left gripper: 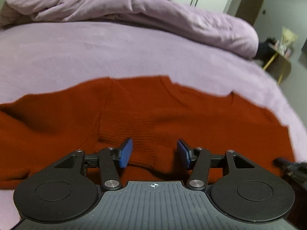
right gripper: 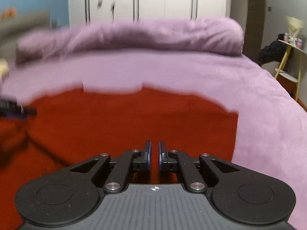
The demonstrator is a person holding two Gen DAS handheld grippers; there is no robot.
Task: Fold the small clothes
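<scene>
— So where did the rust-red sweater [left gripper: 153,115] lie?
— Flat on the lilac bed [left gripper: 134,53], before a bunched duvet [left gripper: 134,9].
— And the tools?
— Left tool [left gripper: 154,153] gaped empty; right tool [right gripper: 154,157] was nearly closed, holding nothing.

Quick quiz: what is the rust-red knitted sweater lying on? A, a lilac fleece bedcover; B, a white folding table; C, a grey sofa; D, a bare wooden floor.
A: the rust-red knitted sweater lies spread flat on the lilac fleece bedcover, which shows past its far edge in both wrist views.
</scene>
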